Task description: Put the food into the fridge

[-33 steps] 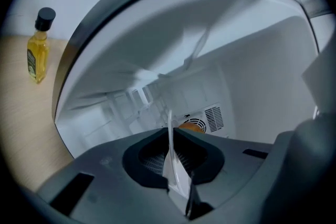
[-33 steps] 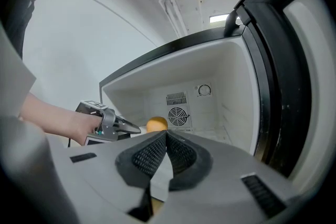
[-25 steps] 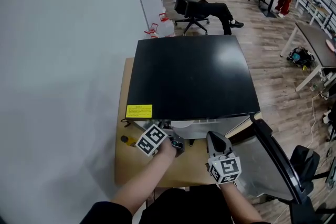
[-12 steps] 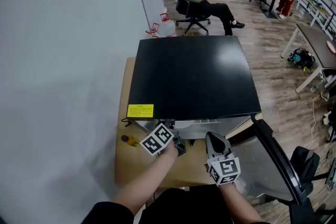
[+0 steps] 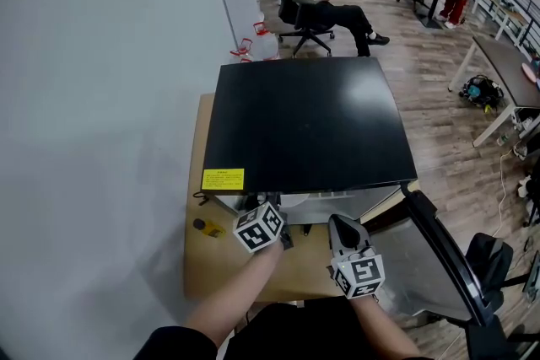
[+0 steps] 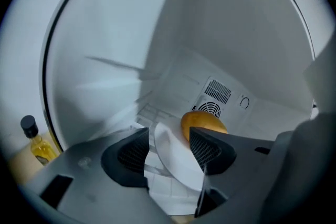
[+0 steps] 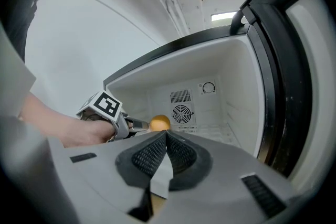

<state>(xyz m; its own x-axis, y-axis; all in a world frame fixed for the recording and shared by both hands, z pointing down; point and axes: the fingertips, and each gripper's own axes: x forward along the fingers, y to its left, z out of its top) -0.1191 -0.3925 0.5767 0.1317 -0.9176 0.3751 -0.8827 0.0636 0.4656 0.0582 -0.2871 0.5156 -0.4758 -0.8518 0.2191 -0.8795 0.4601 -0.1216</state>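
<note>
The left tongs (image 6: 168, 148) are sitting wide apart, having just been opening. The rim of the white plate (image 6: 176, 168) is lying loose between the pads, with nothing pinching it. The orange food (image 6: 203, 123) is resting on that plate inside the fridge (image 7: 239, 86). The right tongs (image 7: 166, 150) are hanging pressed together at the fridge opening, nothing visibly in them. A small yellow bottle (image 6: 34, 144) is standing on the desk (image 5: 211, 265).
</note>
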